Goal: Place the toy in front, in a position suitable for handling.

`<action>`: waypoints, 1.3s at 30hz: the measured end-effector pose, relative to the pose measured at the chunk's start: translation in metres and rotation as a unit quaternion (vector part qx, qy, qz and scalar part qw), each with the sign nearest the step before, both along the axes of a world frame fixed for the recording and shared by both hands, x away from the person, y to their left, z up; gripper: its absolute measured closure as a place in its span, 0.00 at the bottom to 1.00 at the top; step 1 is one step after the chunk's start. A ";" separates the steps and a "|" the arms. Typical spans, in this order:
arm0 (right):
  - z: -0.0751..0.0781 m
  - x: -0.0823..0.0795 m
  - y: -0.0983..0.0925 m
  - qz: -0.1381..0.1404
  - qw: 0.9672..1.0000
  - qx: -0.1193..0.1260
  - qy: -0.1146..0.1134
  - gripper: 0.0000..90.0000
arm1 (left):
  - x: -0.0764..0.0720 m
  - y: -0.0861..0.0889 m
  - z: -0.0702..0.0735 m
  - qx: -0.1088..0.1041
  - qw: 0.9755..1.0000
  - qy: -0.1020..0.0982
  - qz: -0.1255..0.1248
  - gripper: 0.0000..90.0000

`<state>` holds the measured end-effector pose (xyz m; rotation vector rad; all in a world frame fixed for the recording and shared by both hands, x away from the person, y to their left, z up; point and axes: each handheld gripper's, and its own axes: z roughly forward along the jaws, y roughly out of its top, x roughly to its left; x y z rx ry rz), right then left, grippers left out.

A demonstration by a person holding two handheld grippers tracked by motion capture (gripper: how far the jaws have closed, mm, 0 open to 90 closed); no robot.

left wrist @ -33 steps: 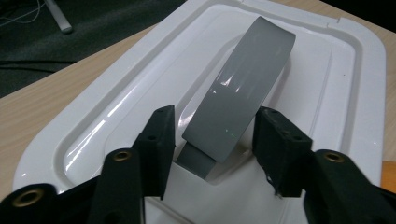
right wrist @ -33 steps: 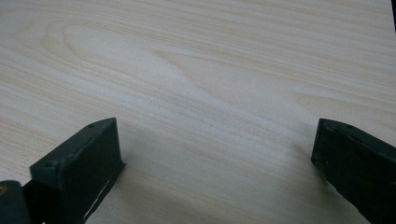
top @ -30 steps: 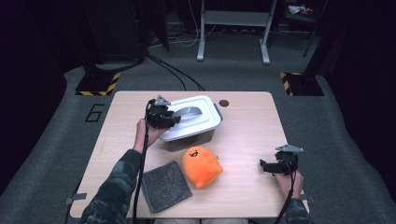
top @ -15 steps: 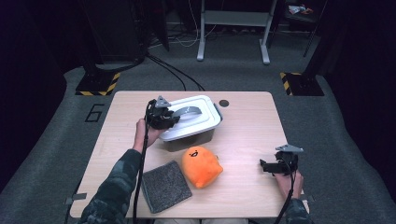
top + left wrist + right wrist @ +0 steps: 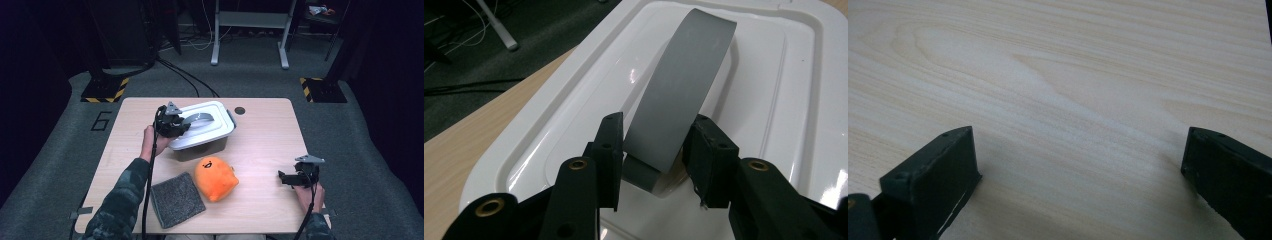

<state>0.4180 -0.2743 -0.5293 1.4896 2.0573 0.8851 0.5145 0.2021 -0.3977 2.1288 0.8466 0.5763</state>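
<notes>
A white lidded box [image 5: 202, 131] stands at the table's back middle, its lid [image 5: 749, 75] carrying a grey arched handle [image 5: 684, 80]. My left gripper [image 5: 181, 125] reaches in from the left over the lid. Its two jaws clamp the near end of the handle [image 5: 199, 118] from both sides, and the left gripper [image 5: 656, 127] is shut on it. The lid sits a little askew on the box. My right gripper [image 5: 282, 178] rests low at the table's front right, pointing left. Over bare wood, the right gripper [image 5: 1078, 140] is wide open and holds nothing.
An orange plush toy [image 5: 215, 177] with a dark face lies in front of the box. A grey square cloth pad [image 5: 177, 199] lies to its left near the front edge. A small dark round disc [image 5: 240, 110] marks the wooden table [image 5: 265, 135] behind the box.
</notes>
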 end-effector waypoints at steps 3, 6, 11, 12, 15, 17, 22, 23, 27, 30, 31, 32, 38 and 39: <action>0.000 0.000 0.000 -0.001 1.000 0.000 0.001 0.01 | 0.001 0.002 0.000 0.000 1.000 0.004 0.001 0.67; 0.000 0.000 0.000 -0.001 1.000 0.000 0.001 0.01 | 0.002 0.004 0.000 -0.001 1.000 0.000 0.006 0.67; 0.000 0.000 0.000 -0.003 1.000 -0.001 0.001 0.01 | 0.004 0.008 0.000 0.003 1.000 0.000 0.011 0.68; 0.000 0.000 0.000 -0.003 1.000 0.000 0.000 0.01 | 0.004 0.009 0.000 0.002 1.000 0.000 0.013 0.68; 0.000 0.000 0.000 -0.003 1.000 -0.001 0.000 0.01 | 0.005 0.012 0.001 0.005 1.000 0.001 0.015 0.68; 0.000 0.000 0.000 -0.003 1.000 0.000 0.000 0.01 | 0.005 0.014 0.001 0.002 1.000 0.001 0.018 0.68; 0.000 0.000 0.000 -0.003 1.000 -0.001 0.000 0.01 | 0.007 0.019 0.001 0.007 1.000 0.002 0.023 0.68; 0.000 0.000 0.000 -0.003 1.000 -0.001 0.000 0.01 | 0.007 0.020 0.001 0.007 1.000 0.000 0.025 0.68; 0.000 0.000 0.000 -0.004 1.000 -0.001 0.000 0.01 | 0.008 0.023 0.001 0.006 0.999 0.001 0.031 0.68; 0.000 0.000 0.000 -0.004 1.000 -0.001 0.000 0.01 | 0.009 0.026 0.001 0.007 0.999 -0.001 0.032 0.68; 0.000 0.000 0.000 -0.004 1.000 -0.001 0.000 0.01 | 0.009 0.027 0.001 0.010 0.999 0.000 0.032 0.68; 0.000 0.000 0.000 -0.004 1.000 -0.001 0.000 0.01 | 0.009 0.027 0.001 0.007 0.999 -0.001 0.035 0.68; 0.000 0.000 0.000 -0.004 1.000 -0.001 0.000 0.01 | 0.010 0.032 0.001 0.011 0.999 -0.001 0.041 0.68; 0.000 0.000 0.000 -0.004 1.000 -0.001 0.000 0.01 | 0.010 0.033 0.001 0.012 0.999 -0.003 0.043 0.68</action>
